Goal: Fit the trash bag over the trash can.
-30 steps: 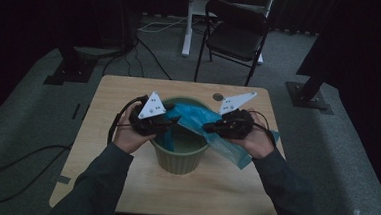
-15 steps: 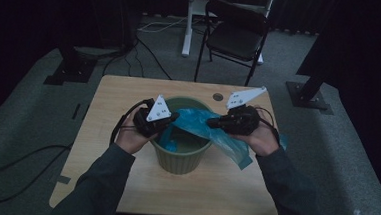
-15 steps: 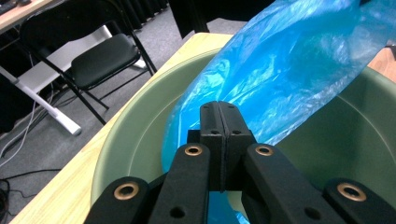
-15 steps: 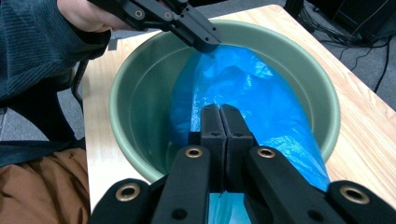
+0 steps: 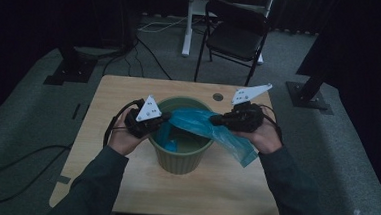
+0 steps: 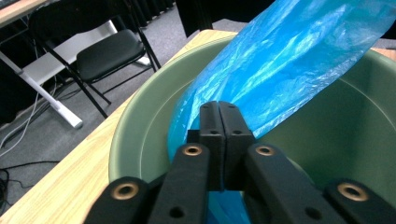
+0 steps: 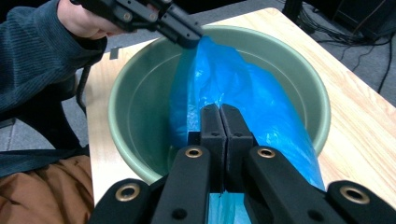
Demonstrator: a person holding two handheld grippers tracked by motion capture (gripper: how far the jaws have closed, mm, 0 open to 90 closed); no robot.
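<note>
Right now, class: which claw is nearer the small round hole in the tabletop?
Right. The right claw sits just below the hole; the left claw lies across the green bin.

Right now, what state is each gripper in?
Left gripper: jaws together, pinching the blue plastic bag at the green bin; they have just been opening slightly.
Right gripper: shut on the blue plastic bag.

High view dim, murky edges; both gripper views brighter, slightly soft, perhaps overhead light.
</note>
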